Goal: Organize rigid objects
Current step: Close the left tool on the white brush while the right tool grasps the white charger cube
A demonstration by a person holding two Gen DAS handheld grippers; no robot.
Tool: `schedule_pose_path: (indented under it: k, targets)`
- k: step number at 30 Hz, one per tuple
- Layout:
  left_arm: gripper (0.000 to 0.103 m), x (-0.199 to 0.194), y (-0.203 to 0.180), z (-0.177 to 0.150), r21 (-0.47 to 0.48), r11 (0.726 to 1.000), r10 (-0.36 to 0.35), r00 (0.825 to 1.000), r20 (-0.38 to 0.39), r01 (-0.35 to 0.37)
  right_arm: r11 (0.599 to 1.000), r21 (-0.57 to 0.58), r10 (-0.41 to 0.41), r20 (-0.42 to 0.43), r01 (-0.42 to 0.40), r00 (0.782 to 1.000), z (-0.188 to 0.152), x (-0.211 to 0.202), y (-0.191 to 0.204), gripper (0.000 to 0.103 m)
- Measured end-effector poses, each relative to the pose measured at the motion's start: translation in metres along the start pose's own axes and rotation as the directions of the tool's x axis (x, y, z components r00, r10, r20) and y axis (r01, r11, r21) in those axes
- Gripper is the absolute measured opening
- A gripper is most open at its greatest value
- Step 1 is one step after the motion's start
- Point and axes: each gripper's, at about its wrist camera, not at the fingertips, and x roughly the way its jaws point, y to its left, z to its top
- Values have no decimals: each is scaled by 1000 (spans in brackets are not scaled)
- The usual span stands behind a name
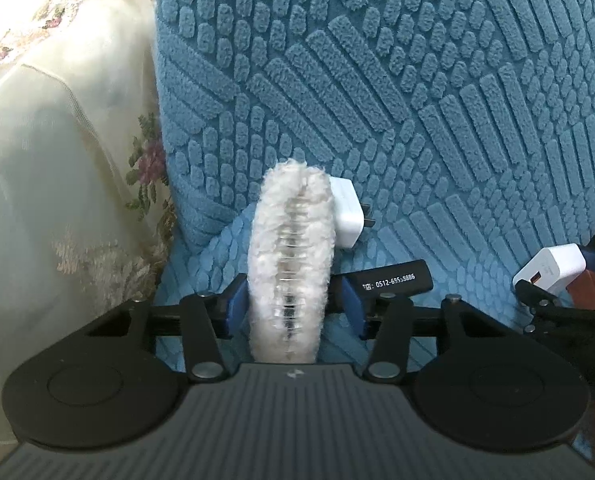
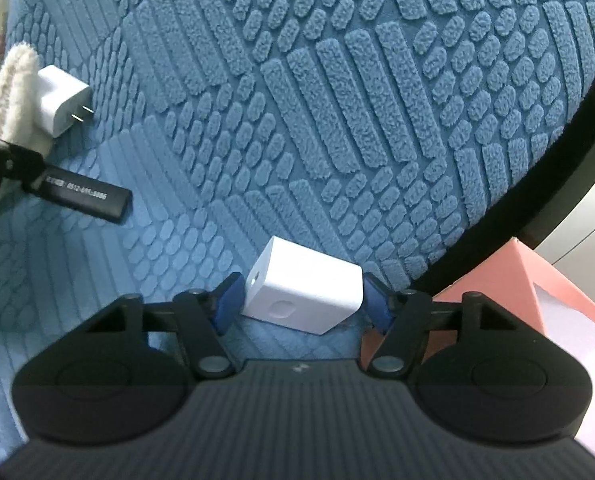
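A fluffy clip is clamped upright by the left gripper. A white charger is gripped by the right gripper above the blue seat. A plug lies at the clip's one o'clock, a black stick at three.

Soft daylight, heavy fisheye bend in both wrist views.

Light falls evenly on the blue textured cushion, brightest on the cream floral cloth at left, nearly washed out. Shadows are faint. Straight edges curve toward dark vignetted corners; the near tong housings blur slightly, while the cushion's pile stays crisp.
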Motion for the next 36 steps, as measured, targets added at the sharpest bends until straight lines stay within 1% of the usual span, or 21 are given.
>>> schedule_pose_path:
  k: [2, 4, 6, 8, 12, 15, 18, 21, 22, 23, 26, 29, 31, 36]
  targets:
    - [53, 1, 0, 0, -3, 1000, 1, 1000, 0, -1, 1000, 9, 4, -4, -4, 1000, 1, -3, -2, 65]
    - [53, 0, -1, 0, 0, 1000, 3, 1000, 4, -3, 1000, 16, 7, -5, -7, 1000, 3, -12, -4, 64]
    - [53, -11, 6, 2, 7, 1000, 5, 1000, 7, -5, 1000, 13, 7, -5, -7, 1000, 4, -16, -3, 63]
    - [53, -11, 4, 2, 2, 1000, 8, 1000, 4, -8, 999, 25, 24, -3, -24, 1000, 6, -21, -4, 62]
    - [53, -6, 1, 6, -4, 1000, 20, 1000, -4, -20, 998, 27, 49, 12, -49, 999, 9, -35, -4, 61]
    - [53, 1, 5, 6, -22, 1000, 12, 1000, -12, -12, 996, 28, 78, 25, -79, 997, 11, -43, -4, 60]
    - [53, 8, 7, 7, -10, 1000, 12, 1000, -19, -12, 995, 25, 99, 31, -100, 995, 10, -50, -3, 59]
    - [48, 12, 3, 8, 13, 1000, 24, 1000, -20, -24, 992, 29, 121, 26, -122, 992, 8, -53, 0, 57]
    - [43, 11, 2, 7, 18, 999, 29, 999, -18, -29, 992, 30, 124, 24, -125, 992, 8, -56, 1, 57]
    - [43, 9, 1, 6, 18, 999, 31, 999, -20, -31, 992, 31, 124, 23, -125, 992, 6, -57, 3, 57]
    - [42, 6, 5, 7, -2, 1000, 24, 999, -29, -24, 990, 41, 131, 20, -131, 991, 5, -60, 6, 56]
    - [41, 2, 7, 12, -1, 999, 34, 999, -24, -34, 988, 53, 141, 23, -142, 990, 3, -62, 5, 56]
    - [41, -4, 5, 13, -7, 999, 31, 999, -23, -32, 988, 56, 146, 29, -147, 989, 2, -70, 6, 56]
    - [41, -27, 4, -3, -51, 999, -2, 1000, -18, 1, 984, 60, 169, 36, -171, 985, -4, -84, 7, 56]
